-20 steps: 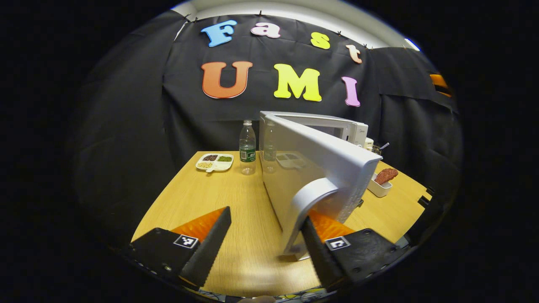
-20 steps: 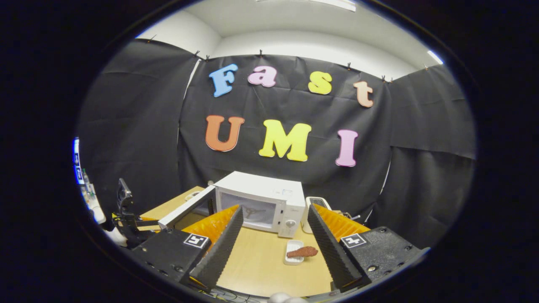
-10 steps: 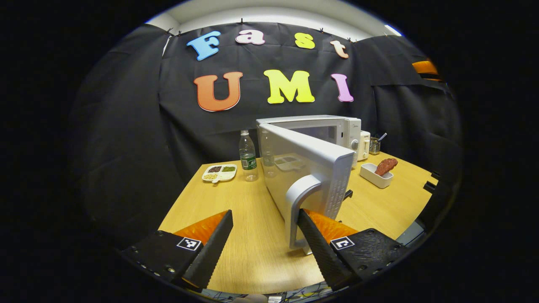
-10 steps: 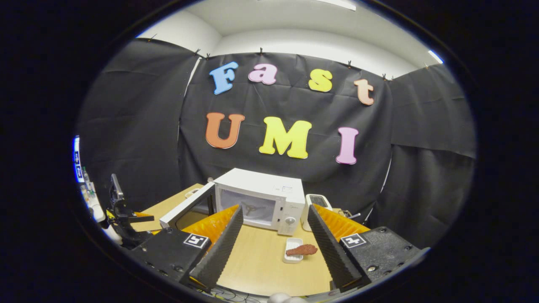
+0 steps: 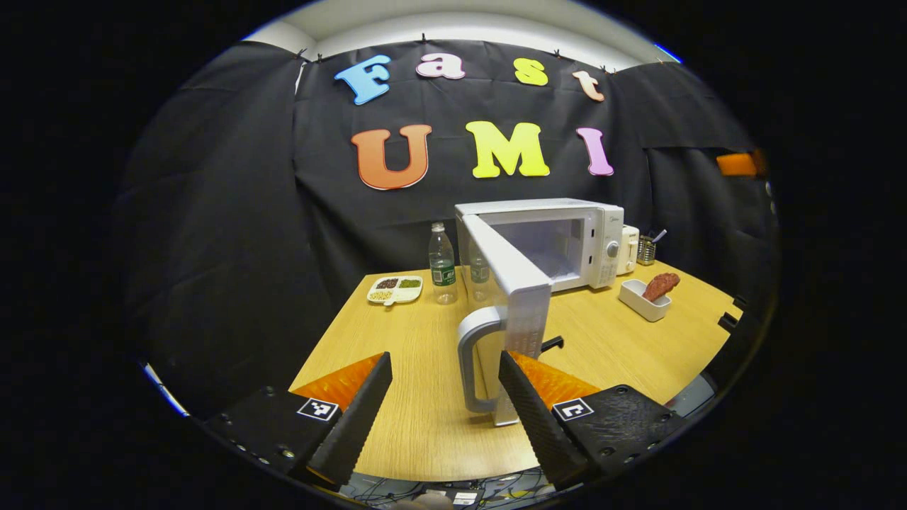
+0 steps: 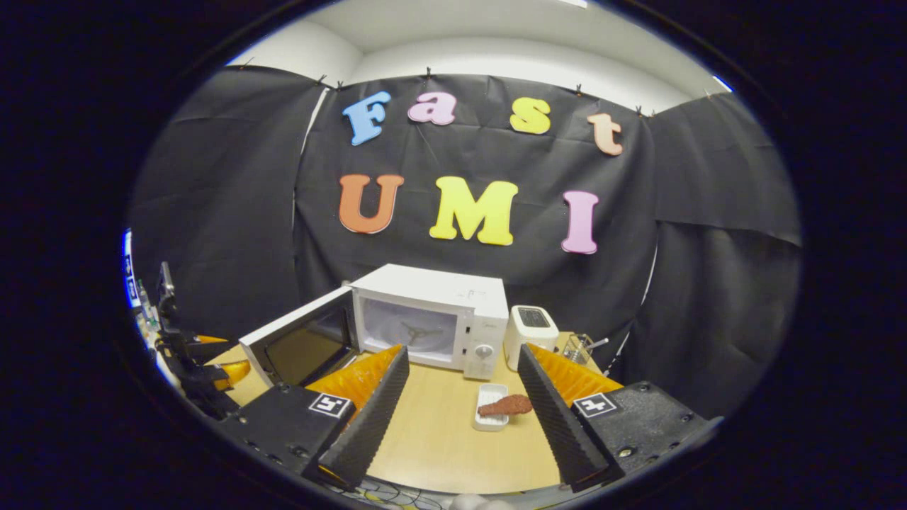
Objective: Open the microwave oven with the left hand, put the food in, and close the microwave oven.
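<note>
The white microwave (image 5: 567, 237) stands at the back of the table, its door (image 5: 514, 283) swung wide toward me. The door's curved handle (image 5: 469, 361) sits just ahead of my left gripper (image 5: 444, 360), close to one finger (image 5: 528, 407). That gripper is open and holds nothing. A reddish-brown piece of food (image 5: 660, 285) lies in a white dish (image 5: 638, 299) to the right of the oven. In the right gripper view the microwave (image 6: 453, 312), its open door (image 6: 301, 343) and the food (image 6: 504, 406) lie ahead. My right gripper (image 6: 460, 354) is open and hovers short of the food.
A water bottle (image 5: 442, 263) and a divided plate of beans (image 5: 395, 290) stand left of the oven. A toaster (image 6: 529, 327) and a wire utensil holder (image 6: 579, 346) sit to its right. Bare wooden table (image 5: 411, 418) lies in front of the door.
The door has swung further open. My left gripper has drawn back, and the handle now stands off its finger. The right gripper has shifted slightly and stays open.
</note>
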The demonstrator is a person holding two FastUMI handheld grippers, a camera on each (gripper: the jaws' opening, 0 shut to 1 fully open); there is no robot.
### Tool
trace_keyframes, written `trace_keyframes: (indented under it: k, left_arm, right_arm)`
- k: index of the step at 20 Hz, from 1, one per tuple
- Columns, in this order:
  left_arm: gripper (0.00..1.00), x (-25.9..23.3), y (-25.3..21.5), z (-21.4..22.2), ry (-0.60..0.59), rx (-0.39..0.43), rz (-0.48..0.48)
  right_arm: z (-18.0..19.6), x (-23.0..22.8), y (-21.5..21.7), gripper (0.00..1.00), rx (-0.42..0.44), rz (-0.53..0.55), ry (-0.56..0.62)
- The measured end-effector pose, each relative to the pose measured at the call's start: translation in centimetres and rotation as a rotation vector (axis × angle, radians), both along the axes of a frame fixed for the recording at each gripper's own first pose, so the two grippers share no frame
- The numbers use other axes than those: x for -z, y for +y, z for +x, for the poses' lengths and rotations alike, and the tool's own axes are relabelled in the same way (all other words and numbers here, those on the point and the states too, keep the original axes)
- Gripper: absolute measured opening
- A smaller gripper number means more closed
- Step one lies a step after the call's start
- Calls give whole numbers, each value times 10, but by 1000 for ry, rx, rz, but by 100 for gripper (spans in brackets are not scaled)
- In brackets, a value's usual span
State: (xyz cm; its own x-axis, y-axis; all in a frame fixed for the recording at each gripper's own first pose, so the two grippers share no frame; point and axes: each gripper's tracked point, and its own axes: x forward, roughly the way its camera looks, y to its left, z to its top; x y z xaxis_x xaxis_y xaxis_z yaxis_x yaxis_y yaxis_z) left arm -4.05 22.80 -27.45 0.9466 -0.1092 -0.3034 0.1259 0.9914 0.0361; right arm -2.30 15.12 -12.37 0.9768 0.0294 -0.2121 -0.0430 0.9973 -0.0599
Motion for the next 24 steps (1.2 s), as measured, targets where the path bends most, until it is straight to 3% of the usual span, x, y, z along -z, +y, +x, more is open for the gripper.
trace_keyframes:
  k: [7,11,16,17,18,19,20,21,23,24]
  left_arm:
    - [95,-91,-52,-25,-99,12,-54]
    - [94,-140,-80,-20,-150,-68,-84]
    - [95,-172,-119,1,-181,-126,-70]
    - [94,-175,-126,5,-181,-137,-65]
    - [95,-178,-132,9,-179,-145,-60]
    - [95,-178,-138,13,-176,-154,-52]
    - [94,-178,-142,16,-171,-166,-43]
    - [94,-178,-146,20,-167,-176,-36]
    - [95,-181,-155,25,-163,-190,-27]
    - [94,-180,-157,27,-158,-197,-18]
  right_arm:
    - [27,143,-52,99,85,145,202]
    - [62,204,-85,99,92,205,292]
    - [121,248,-111,98,36,277,363]
    - [133,254,-113,89,19,284,375]
    - [144,259,-115,98,0,296,384]
    - [155,263,-117,87,-13,306,391]
    - [164,267,-119,86,-29,325,404]
    - [173,272,-119,95,-46,342,421]
    - [186,274,-117,94,-83,370,439]
    - [190,275,-115,80,-100,381,446]
